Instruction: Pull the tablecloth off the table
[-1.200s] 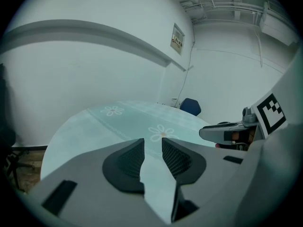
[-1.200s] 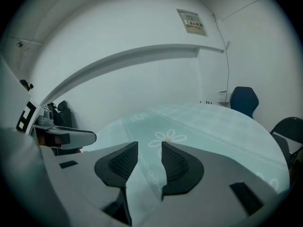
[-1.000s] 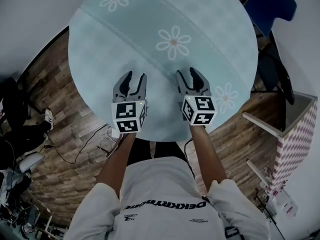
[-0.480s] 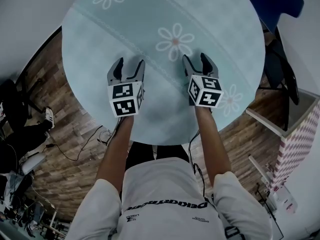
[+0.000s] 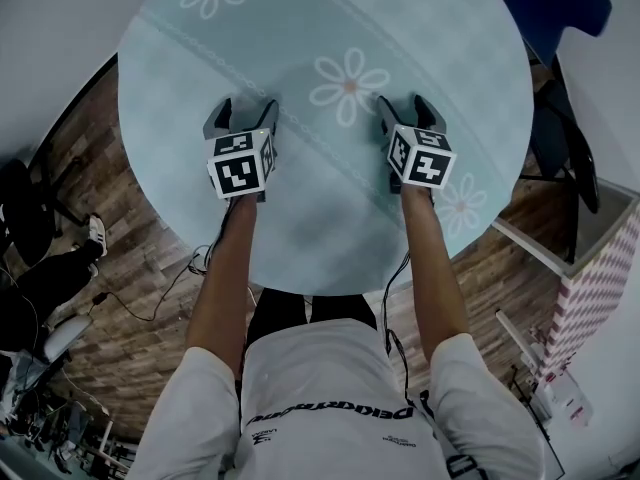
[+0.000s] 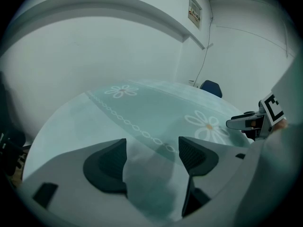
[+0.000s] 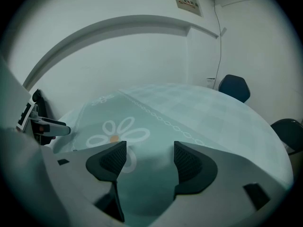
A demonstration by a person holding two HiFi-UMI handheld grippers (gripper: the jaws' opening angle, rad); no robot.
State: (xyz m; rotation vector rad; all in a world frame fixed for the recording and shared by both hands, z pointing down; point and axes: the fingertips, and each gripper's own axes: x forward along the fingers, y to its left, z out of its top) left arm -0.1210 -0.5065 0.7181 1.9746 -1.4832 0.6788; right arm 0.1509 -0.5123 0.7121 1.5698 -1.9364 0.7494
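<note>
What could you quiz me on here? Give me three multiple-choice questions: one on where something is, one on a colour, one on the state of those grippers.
1. Where is the middle daisy on the tablecloth?
A. Between the left gripper and the right gripper
B. Under the left gripper
C. Hanging over the table edge

2. What colour are its petals?
A. Red
B. White
C. Black

3. How do both grippers' jaws stand?
A. Clamped on the tablecloth
B. Shut and empty
C. Apart, with nothing clamped

Answers:
1 A: the head view shows it between them, just past their tips.
2 B: the petals are white, around an orange centre.
3 C: each gripper view shows a gap with flat tablecloth behind it. The jaws have just been opening.
</note>
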